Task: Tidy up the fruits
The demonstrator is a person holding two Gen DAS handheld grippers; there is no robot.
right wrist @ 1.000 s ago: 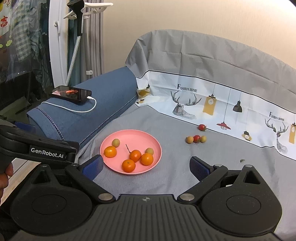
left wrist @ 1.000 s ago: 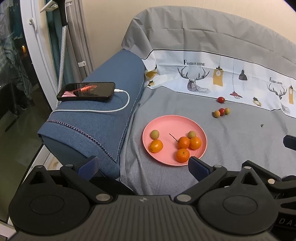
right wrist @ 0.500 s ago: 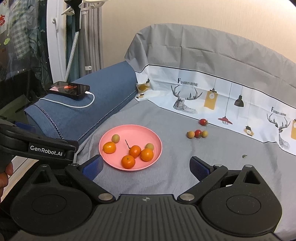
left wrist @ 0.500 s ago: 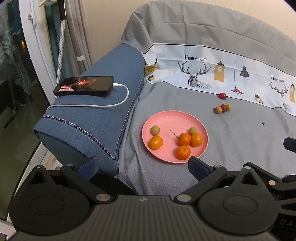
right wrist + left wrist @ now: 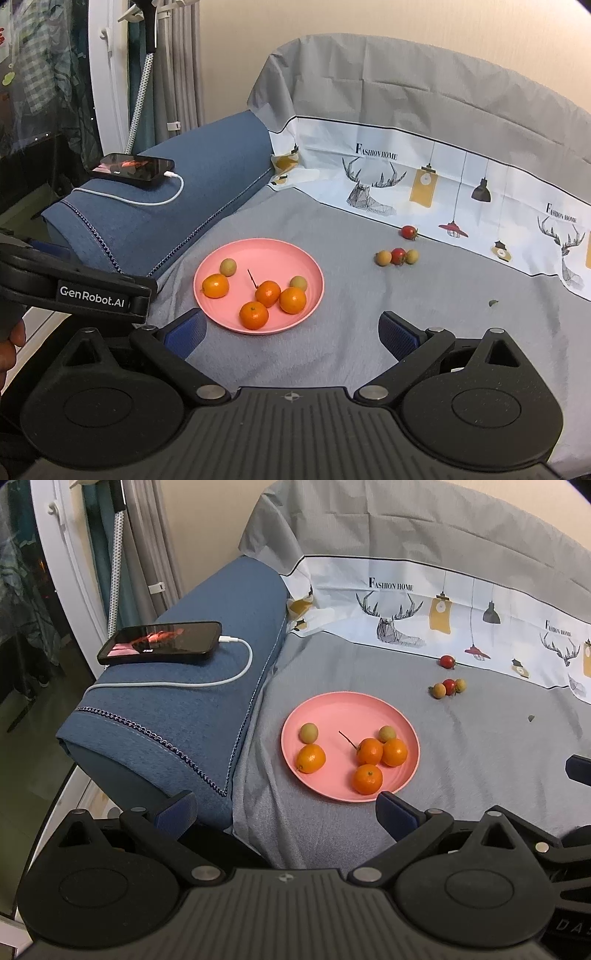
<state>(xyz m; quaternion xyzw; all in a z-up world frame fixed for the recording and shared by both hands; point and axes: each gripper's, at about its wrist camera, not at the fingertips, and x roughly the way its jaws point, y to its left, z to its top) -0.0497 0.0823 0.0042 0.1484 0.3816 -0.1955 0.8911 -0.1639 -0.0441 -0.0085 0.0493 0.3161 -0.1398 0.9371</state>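
Observation:
A pink plate [image 5: 325,716] [image 5: 258,254] lies on the grey cloth and holds several small oranges [image 5: 310,758] [image 5: 253,315] and two yellowish longans [image 5: 308,733] [image 5: 228,266]. Beyond it to the right, two longans flank a red cherry tomato [image 5: 449,686] [image 5: 398,255] on the cloth, and another tomato [image 5: 447,661] [image 5: 409,232] lies farther back. My left gripper [image 5: 284,810] is open and empty, hovering before the plate's near edge. My right gripper [image 5: 291,330] is open and empty too, just short of the plate.
A blue cushion [image 5: 192,709] [image 5: 177,206] rises left of the plate, carrying a phone [image 5: 160,642] [image 5: 131,168] on a white charging cable. A printed cloth backdrop [image 5: 424,173] stands behind. A small dark scrap [image 5: 493,302] lies at right. The left gripper's body [image 5: 74,288] shows at the left of the right wrist view.
Both views have drifted slightly over the last second: the plate sits a little lower in the left wrist view and a little higher in the right. No fruit moved; both grippers stayed open.

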